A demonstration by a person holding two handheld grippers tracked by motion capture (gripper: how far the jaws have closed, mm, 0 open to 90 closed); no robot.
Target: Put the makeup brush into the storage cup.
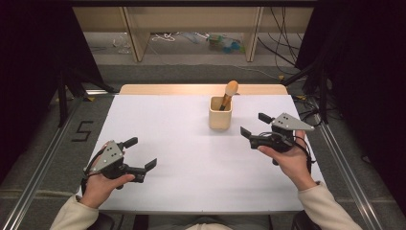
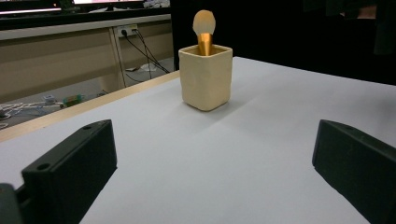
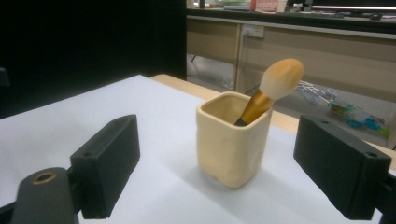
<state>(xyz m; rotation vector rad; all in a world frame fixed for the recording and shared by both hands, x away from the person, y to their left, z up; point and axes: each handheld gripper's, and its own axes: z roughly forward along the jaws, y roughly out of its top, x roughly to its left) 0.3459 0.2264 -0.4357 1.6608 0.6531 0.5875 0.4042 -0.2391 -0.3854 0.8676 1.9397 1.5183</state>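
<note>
A cream square cup [image 1: 220, 113] [image 2: 206, 77] [image 3: 232, 138] stands on the white table [image 1: 191, 158], toward the far middle. A makeup brush [image 1: 228, 94] [image 2: 204, 29] [image 3: 271, 90] with a gold ferrule and a pale fluffy head leans in it, head up. My left gripper [image 1: 140, 153] [image 2: 210, 172] is open near the front left, well short of the cup, held in a hand. My right gripper [image 1: 253, 123] [image 3: 219, 172] is open just right of the cup, jaws pointing at it with nothing between them.
A wooden strip [image 1: 201, 89] runs along the table's far edge. Beyond it stand wooden legs and loose cables on the floor [image 1: 191, 43]. Black curtains hang on both sides. Metal rails [image 1: 43, 158] flank the table.
</note>
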